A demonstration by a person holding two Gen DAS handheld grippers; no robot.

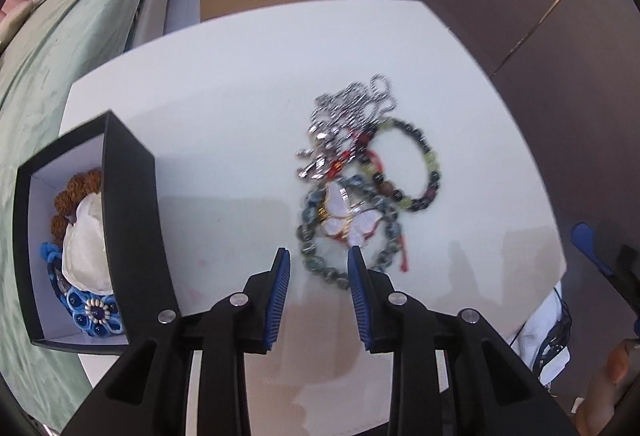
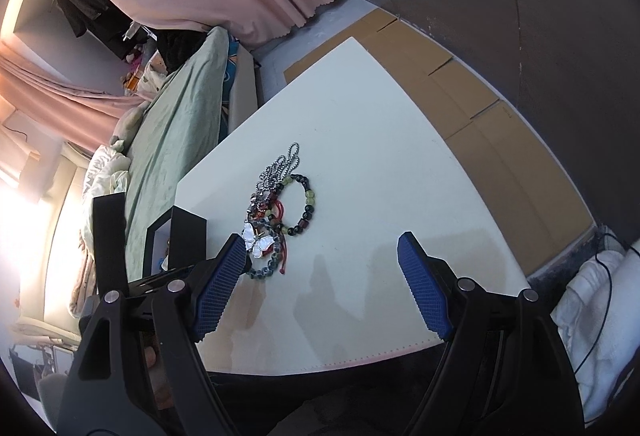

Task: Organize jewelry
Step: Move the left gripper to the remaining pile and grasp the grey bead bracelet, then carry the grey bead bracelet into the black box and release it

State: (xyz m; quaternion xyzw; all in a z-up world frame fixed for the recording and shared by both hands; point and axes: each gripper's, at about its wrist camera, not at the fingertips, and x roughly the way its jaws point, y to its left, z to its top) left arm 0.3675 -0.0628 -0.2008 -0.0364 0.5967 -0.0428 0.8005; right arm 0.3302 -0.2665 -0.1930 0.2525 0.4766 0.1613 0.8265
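A heap of jewelry lies on the white table (image 1: 224, 139): a silver ball chain (image 1: 352, 107), a dark and green bead bracelet (image 1: 416, 163), a grey-blue bead bracelet (image 1: 320, 264) and a white butterfly pendant (image 1: 352, 220). My left gripper (image 1: 319, 256) is open and empty, its fingertips just short of the grey-blue bracelet. A black box (image 1: 132, 211) at the left holds brown beads, a white pouch and blue flower pieces. My right gripper (image 2: 320, 244) is wide open and empty above the table, right of the heap (image 2: 276, 211). The box (image 2: 184, 236) shows at its left.
A bed with a green sheet (image 1: 68, 47) runs along the table's left side. Flat cardboard (image 2: 460, 91) lies on the floor beyond the table. A dark wall is at the right. White cloth and cables (image 2: 600, 300) lie off the table's right corner.
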